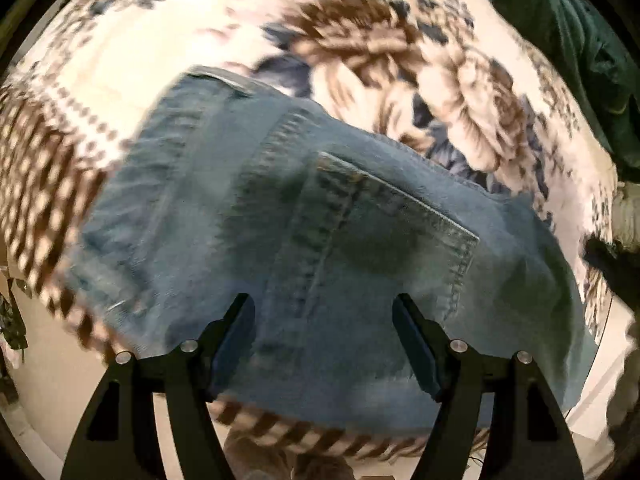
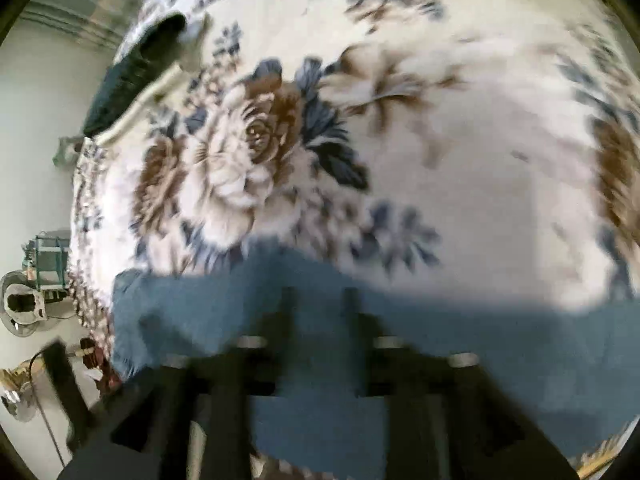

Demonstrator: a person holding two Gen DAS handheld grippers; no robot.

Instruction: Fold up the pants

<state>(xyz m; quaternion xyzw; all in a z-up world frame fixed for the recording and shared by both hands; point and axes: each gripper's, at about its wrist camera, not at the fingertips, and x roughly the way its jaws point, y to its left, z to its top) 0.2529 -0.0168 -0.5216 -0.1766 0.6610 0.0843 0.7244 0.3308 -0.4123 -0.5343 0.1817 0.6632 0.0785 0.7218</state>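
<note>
Blue denim pants [image 1: 200, 208] lie folded on a floral blanket, a back pocket [image 1: 384, 232] facing up. My left gripper [image 1: 324, 312] hangs over them pointing down, its jaws wide apart and nothing between the pads. In the right wrist view, which is blurred, the pants [image 2: 480, 344] fill the lower part of the picture. My right gripper [image 2: 320, 300] hovers over their far edge with its fingers apart and only flat denim showing in the gap.
The white blanket [image 2: 460, 140] with brown and blue flowers covers a bed. A dark green garment [image 1: 568, 40] lies at the blanket's far side, also visible as a green garment [image 2: 136, 72]. Beyond the bed's left edge the floor holds a fan [image 2: 20, 308] and clutter.
</note>
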